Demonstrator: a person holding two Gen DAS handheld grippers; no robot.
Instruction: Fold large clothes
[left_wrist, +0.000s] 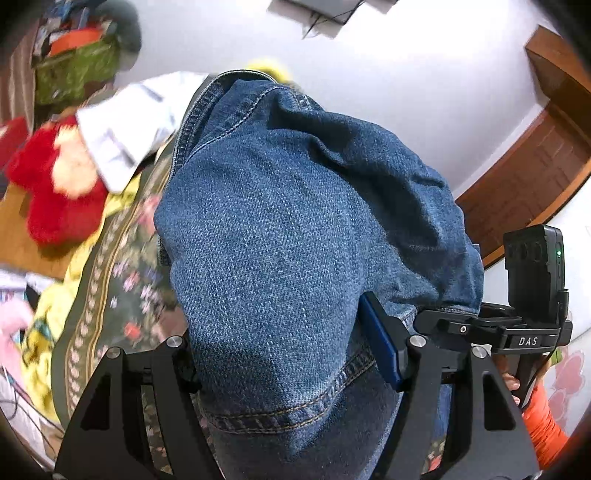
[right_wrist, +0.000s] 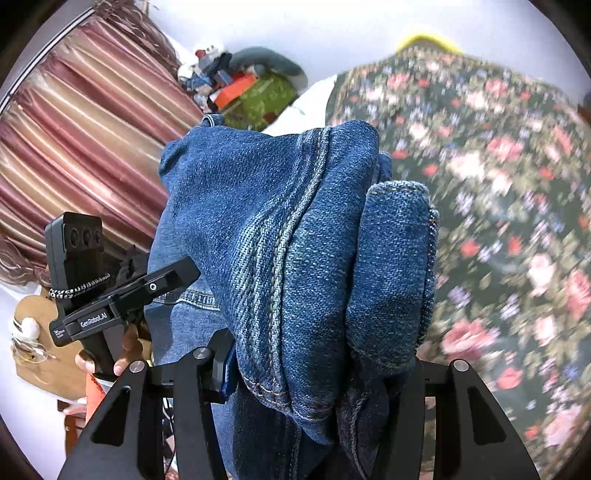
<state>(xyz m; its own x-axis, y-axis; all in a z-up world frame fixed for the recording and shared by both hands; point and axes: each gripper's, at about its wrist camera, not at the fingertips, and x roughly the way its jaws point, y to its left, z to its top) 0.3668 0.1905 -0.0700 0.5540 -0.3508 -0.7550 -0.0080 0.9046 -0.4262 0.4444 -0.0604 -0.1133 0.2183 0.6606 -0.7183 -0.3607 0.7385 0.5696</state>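
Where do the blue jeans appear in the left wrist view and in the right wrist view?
Left wrist view: the blue jeans fill the centre, bunched between the left gripper fingers.
Right wrist view: the jeans fill the centre, bunched between the right gripper fingers.
Shared landmark: the dark floral bedspread.

Bed cover: dark floral-print fabric (right_wrist: 498, 177) with pink and red roses, spread wide at right, blurred.
Curtain: pink and cream striped satin drape (right_wrist: 74, 155), hanging at left.
Soft toy: red plush figure (left_wrist: 59, 192) with pale patch, beside crumpled white cloth (left_wrist: 125, 125).
Clutter: green patterned bundle (left_wrist: 74, 70) topped with orange box, against white wall.
Door: brown wooden panel (left_wrist: 532, 177), at right.
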